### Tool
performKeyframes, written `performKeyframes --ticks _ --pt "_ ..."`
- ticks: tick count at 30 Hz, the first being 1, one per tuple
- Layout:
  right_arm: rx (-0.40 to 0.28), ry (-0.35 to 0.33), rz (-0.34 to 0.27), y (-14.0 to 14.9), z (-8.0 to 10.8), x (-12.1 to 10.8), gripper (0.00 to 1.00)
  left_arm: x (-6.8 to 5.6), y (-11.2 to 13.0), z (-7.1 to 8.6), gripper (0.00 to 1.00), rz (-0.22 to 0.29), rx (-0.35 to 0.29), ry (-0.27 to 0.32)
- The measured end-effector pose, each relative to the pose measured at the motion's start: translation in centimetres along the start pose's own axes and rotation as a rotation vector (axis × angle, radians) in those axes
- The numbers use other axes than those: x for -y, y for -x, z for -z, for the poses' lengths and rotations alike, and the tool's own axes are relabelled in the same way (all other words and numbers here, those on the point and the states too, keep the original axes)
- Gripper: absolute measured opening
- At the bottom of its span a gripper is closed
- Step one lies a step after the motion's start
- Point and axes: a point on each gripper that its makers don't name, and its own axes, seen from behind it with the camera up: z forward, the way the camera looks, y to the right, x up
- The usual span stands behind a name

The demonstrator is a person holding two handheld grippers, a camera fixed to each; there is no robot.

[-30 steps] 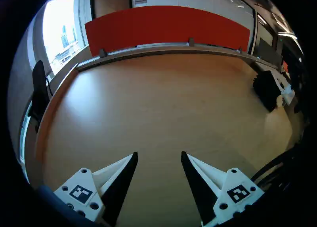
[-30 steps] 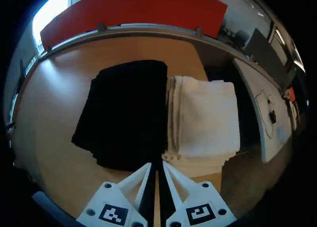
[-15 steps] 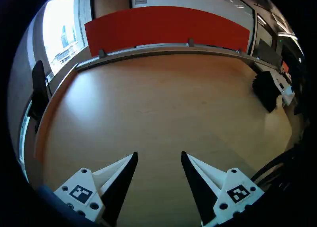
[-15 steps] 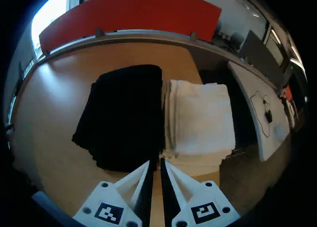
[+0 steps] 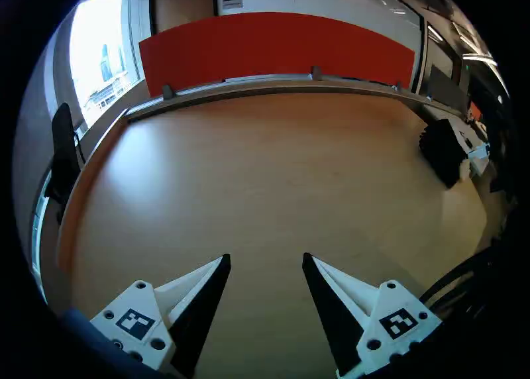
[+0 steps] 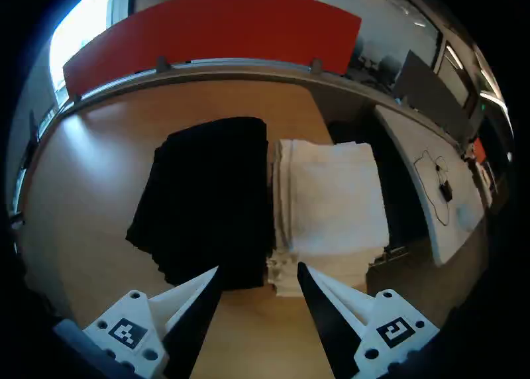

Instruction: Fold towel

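Left hand-held gripper (image 5: 265,260): fingers spread wide with nothing between them. It is poised over a bare stretch of the bench (image 5: 265,173), pointing towards the red screen (image 5: 278,44) along the far edge. A dark pile (image 5: 445,150) sits at the far right of the left gripper view. We cannot tell from there what it is.

Right hand-held gripper (image 6: 258,268): fingers likewise spread and holding nothing. The tips are just short of the near edges of the two piles, and we cannot tell whether they touch the cloth.

Position of the work: the black towels (image 6: 209,200) lie on the bench as a squared, folded pile. The white towels (image 6: 331,207) lie folded and stacked just beside them on the right, close to the bench's right edge. The layered folds show along the white pile's left and near sides. The two piles run side by side, either touching or very nearly so. We cannot settle which.

Assessment: every towel we can make out is already folded and laid flat. With both tools free, we judge the folding of these pieces complete. What is left, if anything, would be squaring up the piles or fetching a fresh towel. The free half of the bench under the left tool offers room for that.
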Motion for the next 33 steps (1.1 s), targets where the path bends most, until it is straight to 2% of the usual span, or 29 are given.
performKeyframes --ticks 10,13,24,33 --pt "-0.015 0.005 -0.007 -0.7 0.5 0.4 0.9 0.3 -0.3 0.2 0.8 0.0 -0.008 0.004" --pt "-0.022 0.008 -0.014 -0.8 0.7 0.5 1.0 0.5 -0.4 0.3 0.8 0.001 -0.012 0.005" --pt "-0.043 0.014 -0.023 -1.3 1.6 1.1 1.0 1.0 -0.9 0.6 0.8 0.001 -0.025 0.006" --pt "-0.128 0.028 -0.051 -2.9 2.9 2.3 1.0 1.7 -1.8 0.9 0.8 0.007 -0.045 0.004"
